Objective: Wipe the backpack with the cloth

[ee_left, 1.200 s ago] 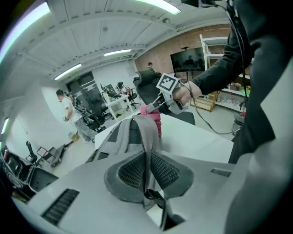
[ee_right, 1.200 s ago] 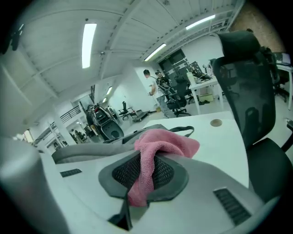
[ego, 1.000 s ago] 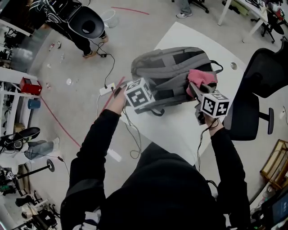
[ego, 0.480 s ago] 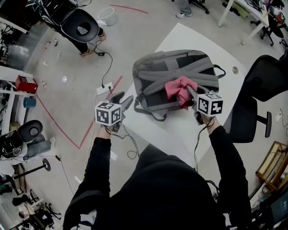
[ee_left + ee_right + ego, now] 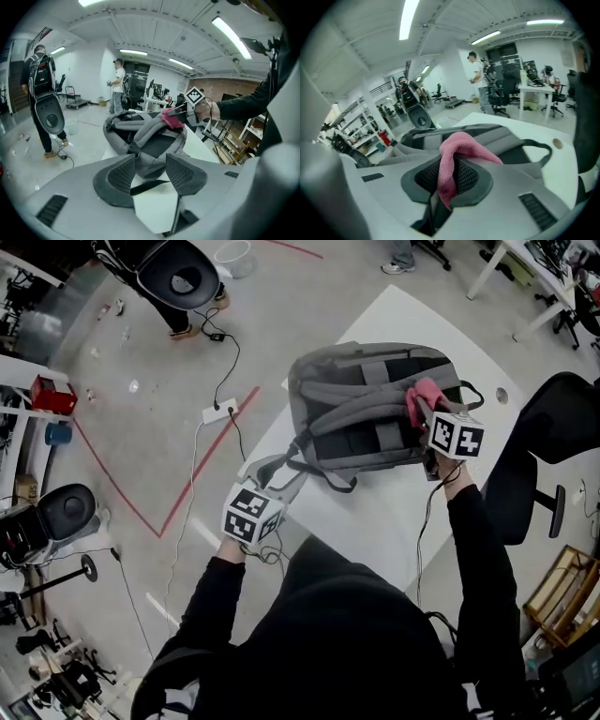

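A grey backpack (image 5: 370,409) lies strap side up on the white table (image 5: 375,521). My right gripper (image 5: 422,401) is shut on a pink cloth (image 5: 424,395) and rests it on the pack's right side, near its top handle. In the right gripper view the cloth (image 5: 459,150) hangs folded between the pads, above the backpack (image 5: 501,136). My left gripper (image 5: 281,474) hovers at the table's near left corner, short of the pack. Its jaws have just been opening and hold nothing (image 5: 149,171). A black strap (image 5: 150,185) lies on the table beyond them.
A black office chair (image 5: 553,427) stands close to the table's right side. Cables and a power strip (image 5: 218,410) lie on the floor to the left, by red tape lines. A person (image 5: 43,89) stands to the far left. A grommet hole (image 5: 501,395) marks the tabletop.
My left gripper has let go of the backpack's left edge and pulled back to the table's near corner. The right gripper has swept the cloth leftward, then out to the pack's right side.
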A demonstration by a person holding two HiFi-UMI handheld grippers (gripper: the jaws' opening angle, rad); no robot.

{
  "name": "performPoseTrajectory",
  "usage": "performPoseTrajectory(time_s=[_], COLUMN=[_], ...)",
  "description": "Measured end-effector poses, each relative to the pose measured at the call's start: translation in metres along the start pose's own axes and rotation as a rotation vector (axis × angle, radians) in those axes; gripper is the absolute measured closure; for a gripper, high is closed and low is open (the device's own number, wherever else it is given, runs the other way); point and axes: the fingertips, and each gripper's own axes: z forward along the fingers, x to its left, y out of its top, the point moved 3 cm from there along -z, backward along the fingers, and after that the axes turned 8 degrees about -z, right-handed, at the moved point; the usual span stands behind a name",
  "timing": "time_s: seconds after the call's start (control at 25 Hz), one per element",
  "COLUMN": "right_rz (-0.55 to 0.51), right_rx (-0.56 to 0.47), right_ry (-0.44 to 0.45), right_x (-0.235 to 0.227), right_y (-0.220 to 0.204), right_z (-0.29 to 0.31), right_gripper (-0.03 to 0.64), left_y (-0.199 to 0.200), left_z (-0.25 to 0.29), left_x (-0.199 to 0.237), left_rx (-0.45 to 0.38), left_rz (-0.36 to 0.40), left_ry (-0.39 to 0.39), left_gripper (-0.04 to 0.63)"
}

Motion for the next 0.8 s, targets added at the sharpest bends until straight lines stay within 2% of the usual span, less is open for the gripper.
performPoseTrajectory(time_s=[0.2, 0.28, 0.36, 0.44, 0.48, 0.6, 0.68, 0.8], right_rz=[-0.150, -0.164, -0.150, -0.102, -0.064, 0.064, 0.155, 0.275], right_rx=[0.035, 0.038, 0.017, -0.003, -0.011, -0.017, -0.027, -0.067], right_ry=[0.369, 0.449, 0.473, 0.431, 0.382, 0.163, 0.007, -0.185], right_x=[0.181, 0.218, 0.223, 0.192, 0.166, 0.061, -0.011, -0.094], right_y=[-0.001, -0.004, -0.001, -0.001, -0.002, -0.011, -0.024, -0.048], right_z=[0.043, 0.046, 0.046, 0.045, 0.044, 0.028, -0.001, -0.061], right_gripper=[0.566, 0.566, 0.566, 0.566, 0.566, 0.566, 0.566, 0.566], left_y=[0.052, 0.069, 0.082, 0.089, 0.091, 0.090, 0.086, 0.075], left_z=[-0.023, -0.033, -0.036, -0.032, -0.028, -0.003, 0.024, 0.071], left_x=[-0.019, -0.027, -0.036, -0.049, -0.057, -0.085, -0.105, -0.140], left_rx=[-0.132, -0.180, -0.202, -0.204, -0.201, -0.169, -0.118, -0.009], left_rz=[0.088, 0.100, 0.114, 0.135, 0.145, 0.216, 0.323, 0.538], left_ry=[-0.001, -0.007, -0.027, -0.061, -0.085, -0.138, -0.128, -0.131], left_gripper=[0.379, 0.379, 0.379, 0.379, 0.379, 0.379, 0.379, 0.377])
